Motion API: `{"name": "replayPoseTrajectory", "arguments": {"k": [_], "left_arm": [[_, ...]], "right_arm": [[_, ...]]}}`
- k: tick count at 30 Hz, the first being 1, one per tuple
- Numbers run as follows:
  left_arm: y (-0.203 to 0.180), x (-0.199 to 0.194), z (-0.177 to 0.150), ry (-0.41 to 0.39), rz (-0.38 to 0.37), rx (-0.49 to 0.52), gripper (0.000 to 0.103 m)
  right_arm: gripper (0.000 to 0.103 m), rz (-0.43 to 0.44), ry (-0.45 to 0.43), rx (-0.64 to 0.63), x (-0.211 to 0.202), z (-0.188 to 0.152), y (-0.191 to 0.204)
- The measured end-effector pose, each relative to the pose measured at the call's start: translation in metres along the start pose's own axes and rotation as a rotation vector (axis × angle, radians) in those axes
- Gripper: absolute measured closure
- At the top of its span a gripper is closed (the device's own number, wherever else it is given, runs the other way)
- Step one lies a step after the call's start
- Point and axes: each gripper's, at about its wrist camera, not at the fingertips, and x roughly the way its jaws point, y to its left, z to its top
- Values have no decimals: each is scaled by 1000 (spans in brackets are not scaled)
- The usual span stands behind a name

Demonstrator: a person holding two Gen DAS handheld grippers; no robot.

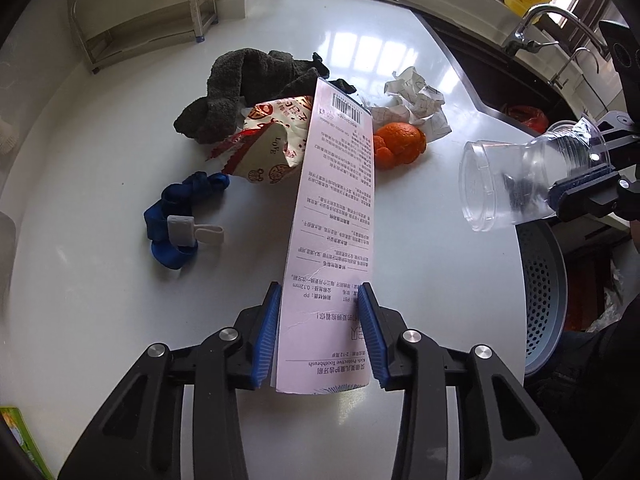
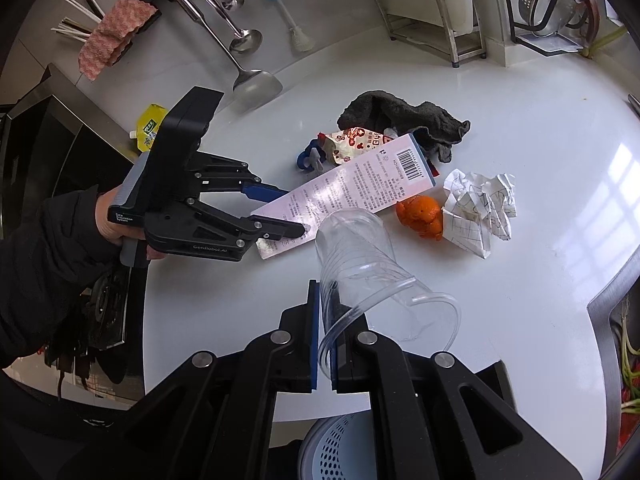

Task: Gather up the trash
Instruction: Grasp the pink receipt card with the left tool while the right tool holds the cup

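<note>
Your toothbrush package (image 1: 332, 216), a long pink printed card, lies between blue pads. Crumpled paper (image 1: 416, 100), orange peel (image 1: 398, 144) and a torn red-and-white wrapper (image 1: 272, 140) lie together beyond. A crushed clear cup (image 2: 372, 272) is pinched.

Toothbrush box (image 1: 336, 200) on counter (image 1: 100, 160), cloth (image 1: 224, 92) behind, orange peel (image 1: 400, 140) and crumpled paper (image 1: 420, 100) right.

Perforated basket (image 2: 340, 448): cut by lower edge, part behind gripper. Green item (image 1: 20, 440), lower left: cropped, unidentifiable.
</note>
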Motion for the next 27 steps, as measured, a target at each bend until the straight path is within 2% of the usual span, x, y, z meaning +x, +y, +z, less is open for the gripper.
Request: {"name": "replayPoseTrajectory", "arguments": {"k": [1, 2, 4, 7, 9, 13, 18, 22, 27], "left_arm": [[0, 3, 1, 4, -19, -5, 58], [0, 6, 2, 10, -32, -10, 45], [-2, 14, 3, 27, -21, -5, 39], [-8, 20, 5, 24, 2, 21, 39], [-13, 21, 9, 22, 17, 33, 52], [-20, 21, 10, 36, 8, 28, 53], [-34, 2, 1, -18, 31, 23, 53], [-37, -24, -8, -71, 77, -10, 53], [-39, -55, -19, -138, 160, -105, 53]], "right_arm": [[99, -1, 2, 0, 0, -1, -1], [99, -1, 5, 0, -1, -2, -1], [99, -6, 8, 1, -2, -5, -3], [99, -13, 8, 9, -5, -8, -6], [99, -15, 5, 17, -7, -10, -9], [99, -10, 2, 22, -8, -9, -10], [99, 3, -5, 6, -7, -7, -5], [99, 9, -11, -4, -9, -7, -3], [99, 22, -20, -15, -14, -8, 2]]}}
